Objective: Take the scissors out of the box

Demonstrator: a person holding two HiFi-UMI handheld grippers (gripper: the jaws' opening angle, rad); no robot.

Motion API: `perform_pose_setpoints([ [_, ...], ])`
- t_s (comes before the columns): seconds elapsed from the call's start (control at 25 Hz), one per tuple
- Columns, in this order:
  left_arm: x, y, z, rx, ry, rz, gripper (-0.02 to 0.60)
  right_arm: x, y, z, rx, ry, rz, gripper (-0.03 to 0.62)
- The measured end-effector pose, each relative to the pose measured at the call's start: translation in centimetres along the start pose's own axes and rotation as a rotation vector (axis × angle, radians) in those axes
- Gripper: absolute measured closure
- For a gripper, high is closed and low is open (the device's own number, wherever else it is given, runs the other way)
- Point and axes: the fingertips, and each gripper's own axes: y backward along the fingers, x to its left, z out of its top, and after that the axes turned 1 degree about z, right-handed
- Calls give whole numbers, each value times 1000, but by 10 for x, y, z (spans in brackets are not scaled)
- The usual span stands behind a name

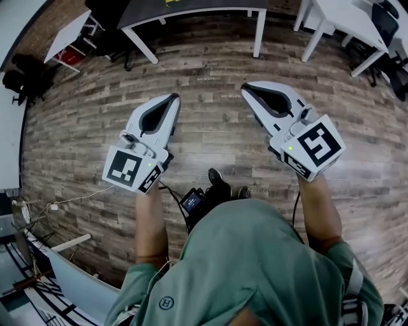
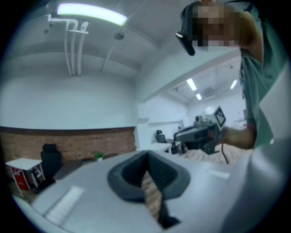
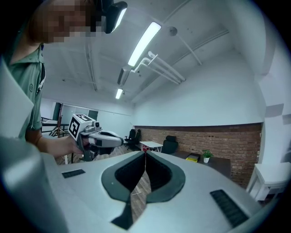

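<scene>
No box and no scissors show in any view. In the head view my left gripper (image 1: 174, 96) and my right gripper (image 1: 243, 88) are held side by side in the air over a wood-plank floor (image 1: 210, 70), tips pointing away from me. Both are shut, jaws meeting at the tips with nothing between them. The left gripper view shows its own shut jaws, tips at my left gripper (image 2: 146, 154), with the right gripper (image 2: 200, 134) off to the side. In the right gripper view the tips of my right gripper (image 3: 145, 152) touch, and the left gripper (image 3: 97, 136) is at the left.
A dark table (image 1: 191, 9) stands ahead of me, white tables (image 1: 344, 19) at the far right and a white desk (image 1: 70, 32) at the far left. Black office chairs (image 1: 29, 76) and a brick wall (image 3: 218, 141) border the room. A cable (image 1: 83, 197) lies on the floor.
</scene>
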Motion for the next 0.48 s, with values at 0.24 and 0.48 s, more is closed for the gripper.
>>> perform_pose_setpoints([
  [0.24, 56, -13, -7, -10, -3, -20, 584, -19, -53, 5, -1, 3, -23, 586],
  [0.48, 120, -24, -16, -22, 8, -49, 584, -33, -116, 12, 10, 7, -49, 586],
])
